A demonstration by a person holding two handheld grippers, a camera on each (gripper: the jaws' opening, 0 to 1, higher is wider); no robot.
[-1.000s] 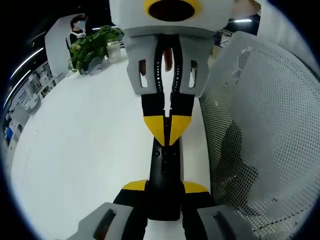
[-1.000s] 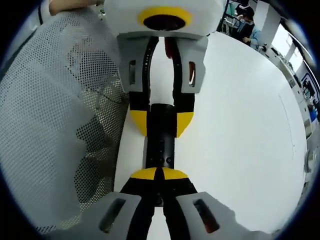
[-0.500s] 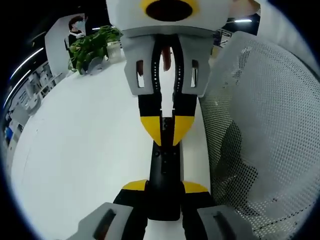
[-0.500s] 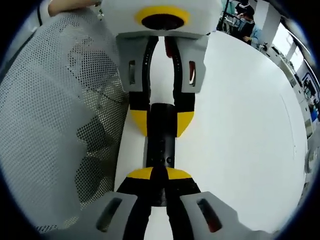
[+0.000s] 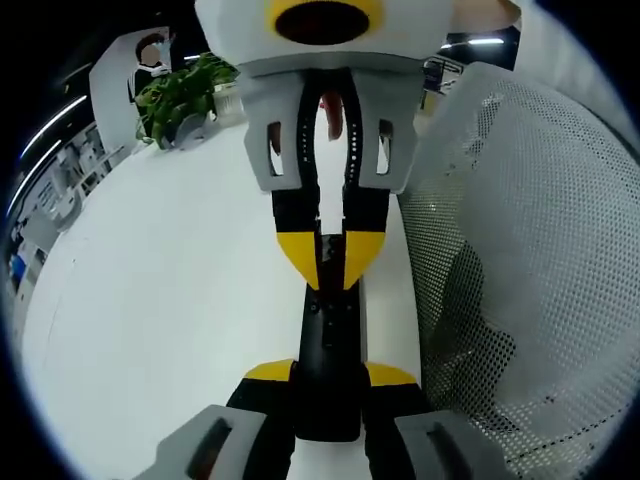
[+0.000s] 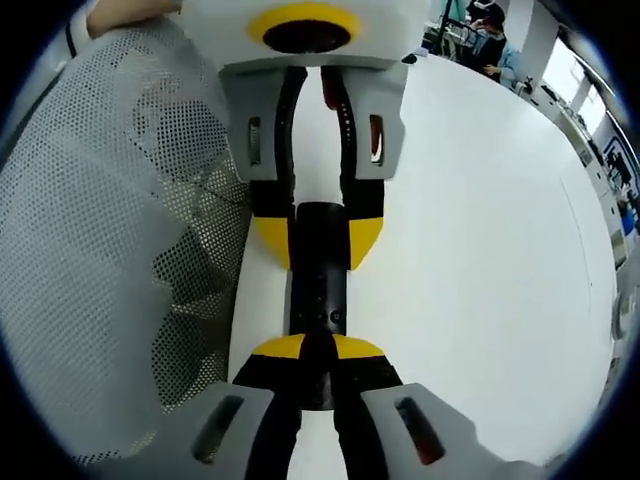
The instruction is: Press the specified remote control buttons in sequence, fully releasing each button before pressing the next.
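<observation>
The black remote (image 5: 328,345) lies on the white worktop (image 5: 160,320), close to the edge where a mesh chair back (image 5: 520,270) stands, and it is held lengthwise between the two tools. In the left gripper view, the left tool (image 5: 329,378) pinches the near end of the remote between its yellow-tipped jaws, which makes a steady anchor for the pressing. From the far side the right tool (image 5: 331,258) comes in with its yellow tips nearly pressed together, only a thin slit between them, poised over the button face; I cannot tell whether they are touching a button or just above one. The right gripper view has the remote (image 6: 319,270) running away from the tips of that tool (image 6: 305,347) towards the other tool (image 6: 318,243) clamped on the far end. To do this step well, I would say keep the holding tool still, bring the pressing tips straight down on one button only, then lift clear before going for the next. A potted plant (image 5: 180,95) sits far off on the worktop.
</observation>
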